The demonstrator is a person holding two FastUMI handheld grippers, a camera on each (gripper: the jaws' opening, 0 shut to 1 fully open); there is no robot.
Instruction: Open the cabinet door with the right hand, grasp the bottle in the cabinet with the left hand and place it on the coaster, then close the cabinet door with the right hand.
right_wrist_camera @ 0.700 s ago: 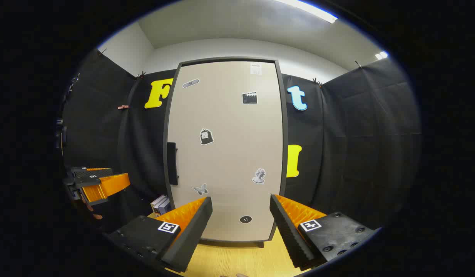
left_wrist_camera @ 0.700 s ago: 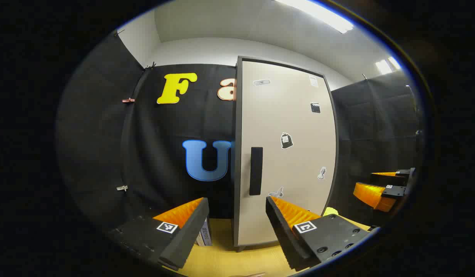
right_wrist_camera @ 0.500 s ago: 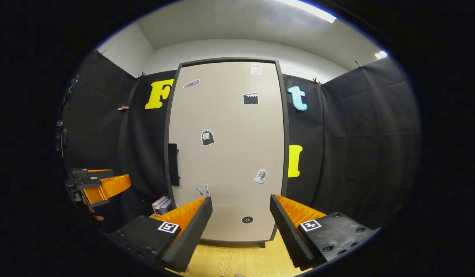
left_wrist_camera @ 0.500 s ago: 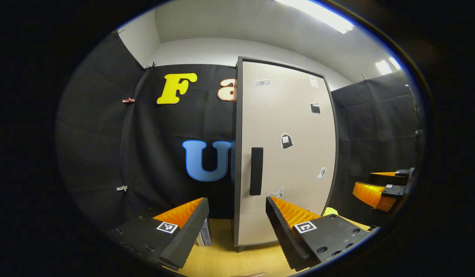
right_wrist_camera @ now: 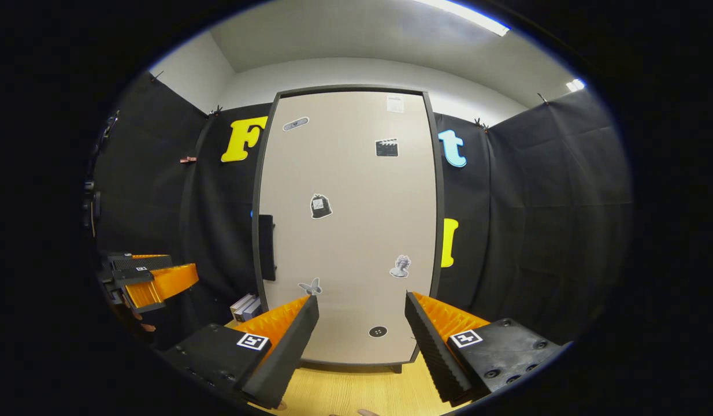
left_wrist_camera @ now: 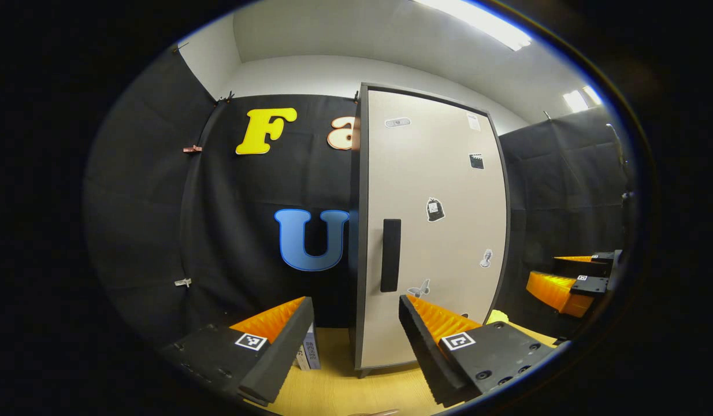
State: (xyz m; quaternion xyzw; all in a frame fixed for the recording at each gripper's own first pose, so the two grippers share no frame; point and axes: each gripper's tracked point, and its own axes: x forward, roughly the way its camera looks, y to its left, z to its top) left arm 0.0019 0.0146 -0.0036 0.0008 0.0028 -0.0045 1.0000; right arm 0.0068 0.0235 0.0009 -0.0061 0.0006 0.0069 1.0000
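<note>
My right claw [right_wrist_camera: 359, 323] gapes empty before the shut cabinet door [right_wrist_camera: 348, 231]; my left claw [left_wrist_camera: 356, 323] is open too, facing the handle [left_wrist_camera: 390, 255]. Stickers dot the door, none legible. Boxes [left_wrist_camera: 307, 353] stand on the table [left_wrist_camera: 333, 387] by the cabinet's left corner.

- My left gripper view looks level at the cabinet door [left_wrist_camera: 431, 231] from its handle side, fairly near.
- My right gripper view faces that door [right_wrist_camera: 348, 225] squarely; both views share it.
</note>
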